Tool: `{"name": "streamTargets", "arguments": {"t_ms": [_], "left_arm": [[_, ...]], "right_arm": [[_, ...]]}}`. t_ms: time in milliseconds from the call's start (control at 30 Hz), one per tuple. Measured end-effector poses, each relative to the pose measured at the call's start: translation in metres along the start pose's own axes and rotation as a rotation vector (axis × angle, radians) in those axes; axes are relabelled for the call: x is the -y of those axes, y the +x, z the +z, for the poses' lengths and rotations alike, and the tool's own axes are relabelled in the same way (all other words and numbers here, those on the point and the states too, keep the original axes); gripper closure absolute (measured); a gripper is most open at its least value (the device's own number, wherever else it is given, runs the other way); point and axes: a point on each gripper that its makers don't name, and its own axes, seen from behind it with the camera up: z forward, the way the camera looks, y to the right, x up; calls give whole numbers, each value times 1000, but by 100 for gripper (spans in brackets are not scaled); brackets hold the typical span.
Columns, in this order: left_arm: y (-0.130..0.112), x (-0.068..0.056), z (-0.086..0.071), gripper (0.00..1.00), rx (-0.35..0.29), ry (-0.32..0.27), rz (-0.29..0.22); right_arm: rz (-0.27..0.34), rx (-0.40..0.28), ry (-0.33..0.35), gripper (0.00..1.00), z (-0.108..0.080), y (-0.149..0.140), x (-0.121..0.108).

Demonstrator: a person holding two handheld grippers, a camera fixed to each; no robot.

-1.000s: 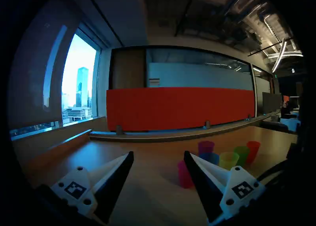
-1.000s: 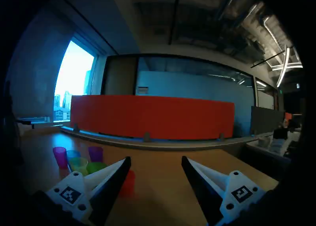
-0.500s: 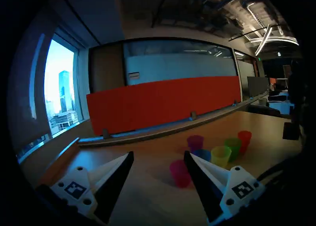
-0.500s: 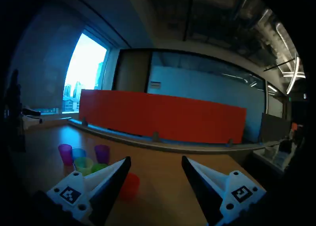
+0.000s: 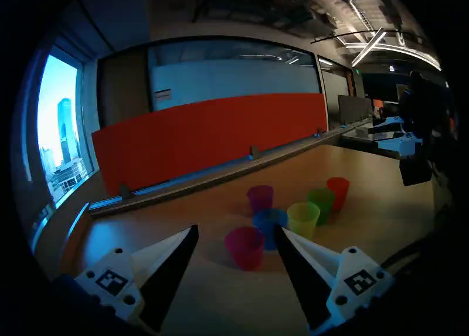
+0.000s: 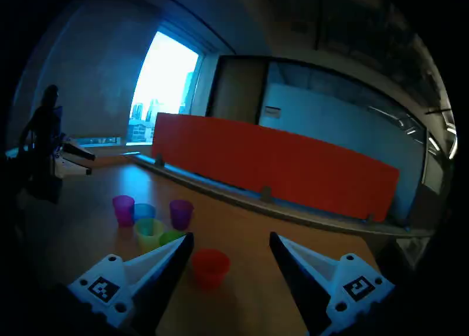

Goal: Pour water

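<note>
The left gripper (image 5: 234,260) has its jaws apart and empty; the pink cup (image 5: 245,248) stands ahead in the gap between them, just nearer than the blue cup (image 5: 269,221). The right gripper (image 6: 231,265) is likewise spread, holding nothing, with the red cup (image 6: 210,267) ahead, well apart from the blue cup. All 6 cups stand upright on the bench (image 5: 375,219), mouths up, long axis vertical. They look thin, light and easily squashed, so a gentle pinch across the mid wall seems wise
</note>
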Motion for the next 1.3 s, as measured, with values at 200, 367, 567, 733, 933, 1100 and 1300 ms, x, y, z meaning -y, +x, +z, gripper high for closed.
{"name": "streamTargets", "arguments": {"t_ms": [200,367,567,733,933,1100,1300], "left_arm": [[-5,-17,10,6,48,-85,16],[-9,-30,17,6,73,-144,-2],[-17,-44,25,6,106,-196,-13],[-28,-55,31,6,141,-233,-1],[-41,-70,36,6,186,-293,1],[-53,-77,45,6,226,-323,-8],[-63,-83,52,6,253,-355,-18]], "right_arm": [[-15,34,66,0,2,0,4],[-31,50,91,0,5,1,4],[-37,69,120,0,10,0,7],[-51,91,144,0,15,-4,9],[-74,114,160,0,22,-9,10],[-82,126,178,0,28,-8,13],[-98,132,189,0,36,-9,16]]}}
